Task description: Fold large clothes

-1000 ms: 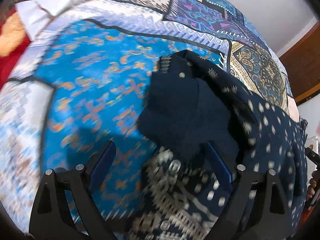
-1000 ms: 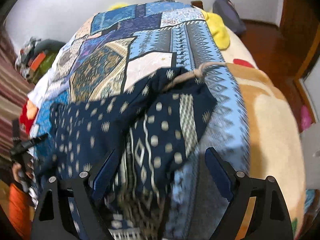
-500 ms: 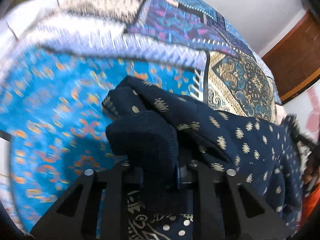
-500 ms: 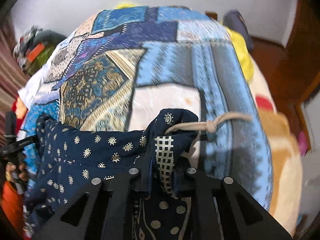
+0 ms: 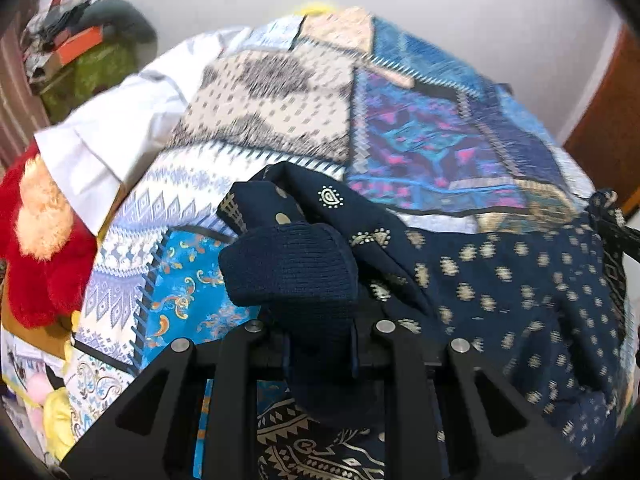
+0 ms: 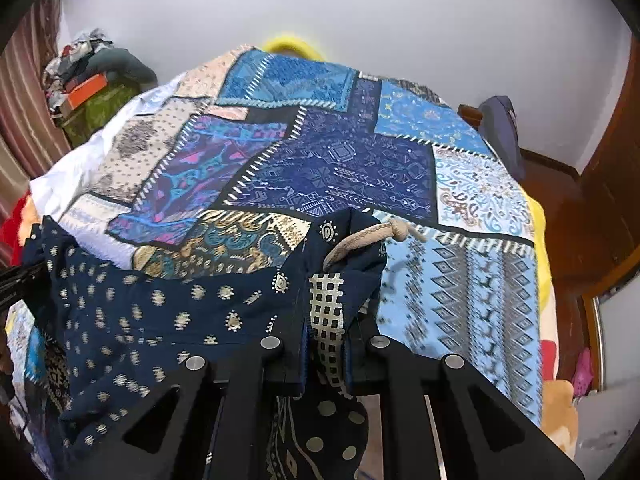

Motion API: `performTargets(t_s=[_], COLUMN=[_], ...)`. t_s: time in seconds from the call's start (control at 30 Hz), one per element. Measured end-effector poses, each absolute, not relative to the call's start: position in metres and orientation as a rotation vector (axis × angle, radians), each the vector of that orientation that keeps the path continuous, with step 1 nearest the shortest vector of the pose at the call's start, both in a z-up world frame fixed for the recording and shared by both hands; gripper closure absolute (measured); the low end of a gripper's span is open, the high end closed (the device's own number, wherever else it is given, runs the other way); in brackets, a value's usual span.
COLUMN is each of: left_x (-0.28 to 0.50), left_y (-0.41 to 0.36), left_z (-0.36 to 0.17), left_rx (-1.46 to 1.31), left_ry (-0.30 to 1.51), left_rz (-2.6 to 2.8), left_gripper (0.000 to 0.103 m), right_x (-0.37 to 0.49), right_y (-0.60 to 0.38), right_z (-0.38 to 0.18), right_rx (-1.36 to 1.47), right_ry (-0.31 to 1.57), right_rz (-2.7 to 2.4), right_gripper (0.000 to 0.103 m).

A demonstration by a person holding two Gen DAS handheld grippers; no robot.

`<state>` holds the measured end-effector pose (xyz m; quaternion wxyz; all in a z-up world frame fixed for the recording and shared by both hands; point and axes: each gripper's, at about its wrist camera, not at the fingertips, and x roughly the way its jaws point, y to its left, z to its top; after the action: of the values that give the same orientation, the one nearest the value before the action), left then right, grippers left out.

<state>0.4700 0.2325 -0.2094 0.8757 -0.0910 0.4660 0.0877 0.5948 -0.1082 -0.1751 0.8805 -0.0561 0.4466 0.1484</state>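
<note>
A large navy garment (image 5: 500, 280) with gold prints hangs stretched between my two grippers above the bed. My left gripper (image 5: 318, 344) is shut on one corner, where a plain navy ribbed cuff (image 5: 296, 264) bunches out of the jaws. My right gripper (image 6: 326, 354) is shut on the other corner (image 6: 326, 308) of the garment (image 6: 160, 312), next to a beige knotted drawstring (image 6: 372, 236). The cloth below both grippers is hidden by the black finger frames.
The bed carries a blue patchwork quilt (image 6: 340, 164) (image 5: 272, 96). A red plush toy (image 5: 44, 264) lies at its left edge. A green pile with an orange box (image 6: 92, 96) stands by the wall. A wooden door (image 6: 612, 200) is on the right.
Both grippers closed on the garment's corners and lifted it off the quilt. The views have tilted up, showing the wall and the far end of the bed.
</note>
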Motion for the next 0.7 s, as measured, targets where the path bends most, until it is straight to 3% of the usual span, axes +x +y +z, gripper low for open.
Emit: performTargets(t_s=[0.23,0.4,0.47,0.5,0.53,0.6,0.7], left_x=[0.486,0.485,0.485,0.484,0.483,0.480,0.475], left_y=[0.241,0.246,0.245,0.244,0.244,0.242,0.240], left_z=[-0.260,-0.267,-0.267,-0.267,-0.267,-0.266,-0.261], left_rx=[-0.223,-0.273,-0.257,-0.245,-0.234,-0.226,-0.211], left_ry=[1.069,1.057,1.059,1.061,1.064,1.072,1.073], left_rz=[0.234,0.237,0.237,0.241,0.246,0.254,0.263], left_gripper=[0.076,0.073,0.072,0.070,0.069,0.066,0.062], right_x=[0.599,0.595,0.594,0.593,0.592,0.591,0.590], right_y=[-0.104,-0.103,-0.104,-0.106,-0.108,-0.115,-0.134], right_z=[-0.204,-0.206,-0.207,-0.208,-0.209,-0.210,-0.209], right_rx=[-0.225,-0.280,-0.294,-0.306,-0.319,-0.324,-0.231], right_ry=[0.916,0.903,0.897,0.891,0.887,0.867,0.922], right_rz=[0.251,0.220,0.201,0.173,0.139,0.089,0.126], right_gripper=[0.092,0.091,0.085,0.074,0.052,0.035,0.034])
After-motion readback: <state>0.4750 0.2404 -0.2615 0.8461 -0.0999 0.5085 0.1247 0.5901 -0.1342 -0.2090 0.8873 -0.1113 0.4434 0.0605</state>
